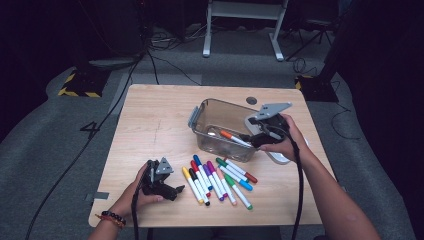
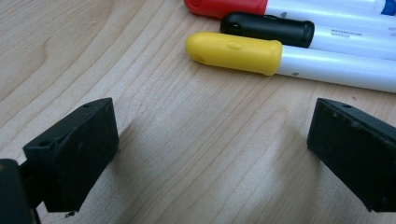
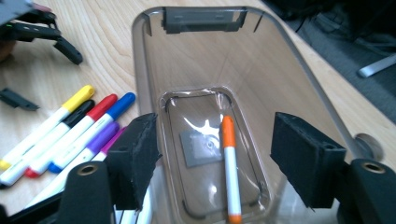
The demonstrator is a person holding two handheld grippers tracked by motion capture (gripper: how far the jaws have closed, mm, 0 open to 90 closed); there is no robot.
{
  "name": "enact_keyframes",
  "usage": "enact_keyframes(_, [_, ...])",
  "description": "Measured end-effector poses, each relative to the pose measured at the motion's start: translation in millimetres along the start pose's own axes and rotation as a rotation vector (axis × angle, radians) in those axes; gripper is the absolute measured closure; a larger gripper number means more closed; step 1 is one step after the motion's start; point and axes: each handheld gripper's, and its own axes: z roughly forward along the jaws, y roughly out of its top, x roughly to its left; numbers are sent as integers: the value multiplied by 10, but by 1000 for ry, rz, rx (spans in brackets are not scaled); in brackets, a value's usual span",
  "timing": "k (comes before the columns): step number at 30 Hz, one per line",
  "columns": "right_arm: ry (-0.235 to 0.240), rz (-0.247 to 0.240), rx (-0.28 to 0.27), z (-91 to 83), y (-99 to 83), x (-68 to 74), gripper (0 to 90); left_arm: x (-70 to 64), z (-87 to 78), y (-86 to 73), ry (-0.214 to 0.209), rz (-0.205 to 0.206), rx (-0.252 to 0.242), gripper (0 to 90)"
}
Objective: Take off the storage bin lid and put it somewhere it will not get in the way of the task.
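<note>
- One orange marker (image 3: 229, 163) lay on the floor of the clear container (image 1: 200, 131), which stood on the worktop (image 1: 150, 125) toward its right half.
- Above that container hovered the right gripper (image 3: 215, 158), its jaws spread wide with nothing between them, the orange marker lying below the gap.
- Several more markers lay in a row on the worktop just in front of the container; the yellow marker (image 2: 233, 52) was at the left end, with the black marker (image 2: 268, 29) and the red marker (image 2: 226, 6) beside it.
- Close to that row, the left gripper (image 2: 210, 154) sat low over the bare wood with its jaws spread, holding nothing, the yellow cap just ahead of it.
- My judgement: the work in hand was loading markers into the container, and the yellow one looked like the next pick.
- To do it well, the left gripper would need to straddle the yellow barrel alone, squarely across its length, so the black neighbour is not nudged or caught.
- A grip near the barrel's middle would probably keep it from tilting on the lift.
- The right gripper should clear the rim before the next marker arrives.
</note>
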Motion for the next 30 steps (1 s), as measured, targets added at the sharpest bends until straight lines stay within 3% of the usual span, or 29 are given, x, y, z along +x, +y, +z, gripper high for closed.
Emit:
enact_keyframes(3, [-18,0,-22,-132,-118,41,318,-1,0,0,1,-1,0,24])
enact_keyframes(11, [-108,30,-37,-468,-662,119,328,-1,-1,1,3,1,1,23])
enact_keyframes(14, [-111,55,-59,-536,-898,169,338,-2,0,1,3,0,1,23])
enact_keyframes(22, [-92,77,-60,-465,-1279,290,359,-5,0,0,3,-3,0,23])
enact_keyframes(24, [-68,94,-44,-347,-1418,316,374,-5,0,0,3,-3,0,23])
enact_keyframes(30, [-31,112,-27,-135,-1536,329,415,-5,0,0,3,-4,0,23])
